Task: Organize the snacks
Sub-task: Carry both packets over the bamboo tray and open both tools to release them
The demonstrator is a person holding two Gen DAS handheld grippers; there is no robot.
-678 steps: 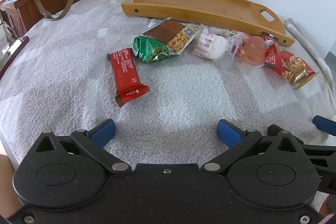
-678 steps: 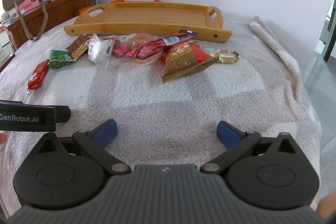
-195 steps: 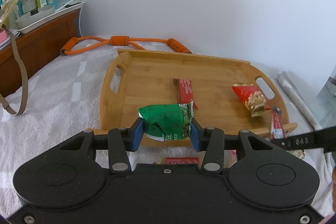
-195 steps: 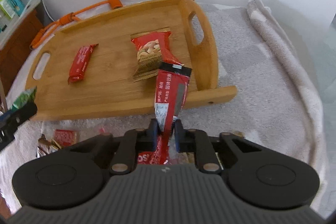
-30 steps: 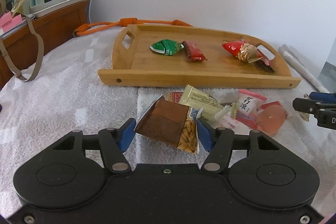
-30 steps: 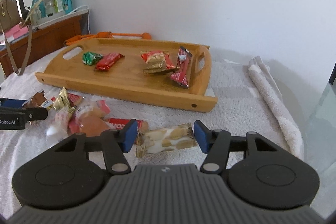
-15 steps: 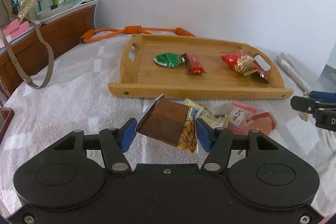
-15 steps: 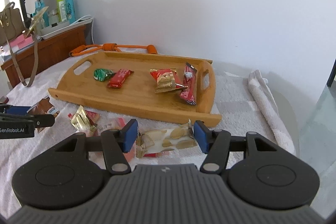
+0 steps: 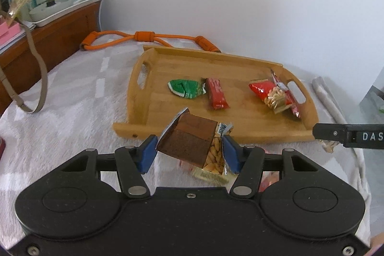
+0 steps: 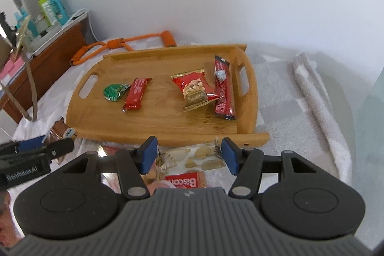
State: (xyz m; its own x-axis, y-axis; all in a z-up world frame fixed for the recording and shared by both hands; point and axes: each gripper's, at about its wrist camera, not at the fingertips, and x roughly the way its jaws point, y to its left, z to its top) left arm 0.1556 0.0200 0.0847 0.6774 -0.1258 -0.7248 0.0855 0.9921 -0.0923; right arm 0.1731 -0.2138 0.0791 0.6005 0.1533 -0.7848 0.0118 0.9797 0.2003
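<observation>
Left hand-held gripper (image 9: 189,151), jaws closing on the brown peanut packet (image 9: 192,144), and right hand-held gripper (image 10: 189,152), clamping the clear biscuit packet (image 10: 192,156), should have cleared the rim of the wooden tray (image 10: 216,136) before releasing.

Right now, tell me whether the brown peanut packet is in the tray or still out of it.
Out. The brown peanut packet is clamped in the closing left gripper, held in front of the wooden tray's near rim, not on its floor.

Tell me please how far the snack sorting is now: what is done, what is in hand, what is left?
Done: four snacks lie in the wooden tray: a green packet, a red bar, a red nut bag, a long red packet.
In hand: the left gripper is closing on a brown nut packet; the right gripper holds a clear biscuit packet.
Left: a few snacks on the blanket, including a red biscuit pack.
</observation>
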